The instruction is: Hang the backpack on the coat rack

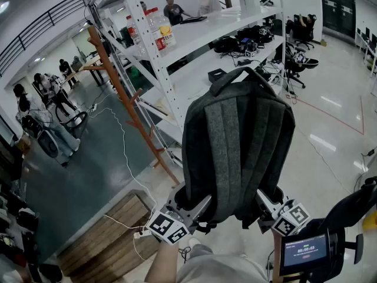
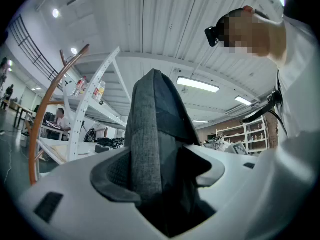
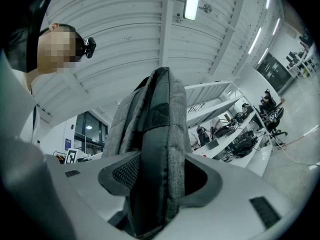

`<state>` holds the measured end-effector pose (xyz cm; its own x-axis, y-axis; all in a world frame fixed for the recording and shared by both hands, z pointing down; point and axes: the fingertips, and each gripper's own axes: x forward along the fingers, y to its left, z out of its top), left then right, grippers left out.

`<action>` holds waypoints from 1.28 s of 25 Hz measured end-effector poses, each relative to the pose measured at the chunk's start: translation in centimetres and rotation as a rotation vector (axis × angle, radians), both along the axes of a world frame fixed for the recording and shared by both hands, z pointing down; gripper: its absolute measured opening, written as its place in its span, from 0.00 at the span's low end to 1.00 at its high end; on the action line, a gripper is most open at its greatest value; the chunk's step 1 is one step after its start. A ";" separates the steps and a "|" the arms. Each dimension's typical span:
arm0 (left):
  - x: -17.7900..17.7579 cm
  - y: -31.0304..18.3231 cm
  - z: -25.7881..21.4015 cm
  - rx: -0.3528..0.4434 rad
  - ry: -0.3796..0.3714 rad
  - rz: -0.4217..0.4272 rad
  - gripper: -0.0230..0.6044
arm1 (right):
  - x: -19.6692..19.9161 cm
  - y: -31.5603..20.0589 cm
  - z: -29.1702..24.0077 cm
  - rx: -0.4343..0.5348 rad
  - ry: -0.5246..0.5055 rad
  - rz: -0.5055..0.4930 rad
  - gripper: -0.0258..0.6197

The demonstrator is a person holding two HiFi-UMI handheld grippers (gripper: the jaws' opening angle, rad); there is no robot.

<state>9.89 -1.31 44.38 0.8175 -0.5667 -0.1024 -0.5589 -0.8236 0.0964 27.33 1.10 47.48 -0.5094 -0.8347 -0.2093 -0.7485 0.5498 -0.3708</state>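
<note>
Backpack [image 1: 238,152] upright, bottom corners clamped in left claw [image 1: 197,208], right claw [image 1: 265,205].

The right hand-held gripper [image 3: 159,184] grips the upright grey backpack [image 3: 161,111].

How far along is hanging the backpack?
Done: the grey fabric backpack is up in the air. In hand: the left tool and right tool clamp its lower sides. Left: carry it to the brown wooden coat rack and hook its top handle on.
</note>
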 end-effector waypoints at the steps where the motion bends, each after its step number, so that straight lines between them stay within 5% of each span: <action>1: -1.1 -0.4 -0.2 0.001 0.008 -0.008 0.51 | -0.9 -0.7 -0.2 0.005 0.012 0.000 0.40; 5: -7.1 -3.8 -0.2 0.004 0.032 -0.045 0.51 | -6.6 -4.9 -0.6 0.015 0.042 -0.029 0.40; 19: -35.3 -14.2 -0.9 0.081 0.096 -0.306 0.51 | -35.4 -19.9 -2.7 0.080 0.100 -0.302 0.40; 32: -37.8 -18.8 -3.8 0.157 0.088 -0.451 0.51 | -38.5 -27.0 -5.8 0.155 0.094 -0.435 0.40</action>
<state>-27.95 -20.08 40.57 0.4782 -0.8347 -0.2731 -0.8589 -0.5094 0.0529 -11.21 -25.87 41.70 -0.8279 -0.5016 -0.2507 -0.4623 0.8636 -0.2011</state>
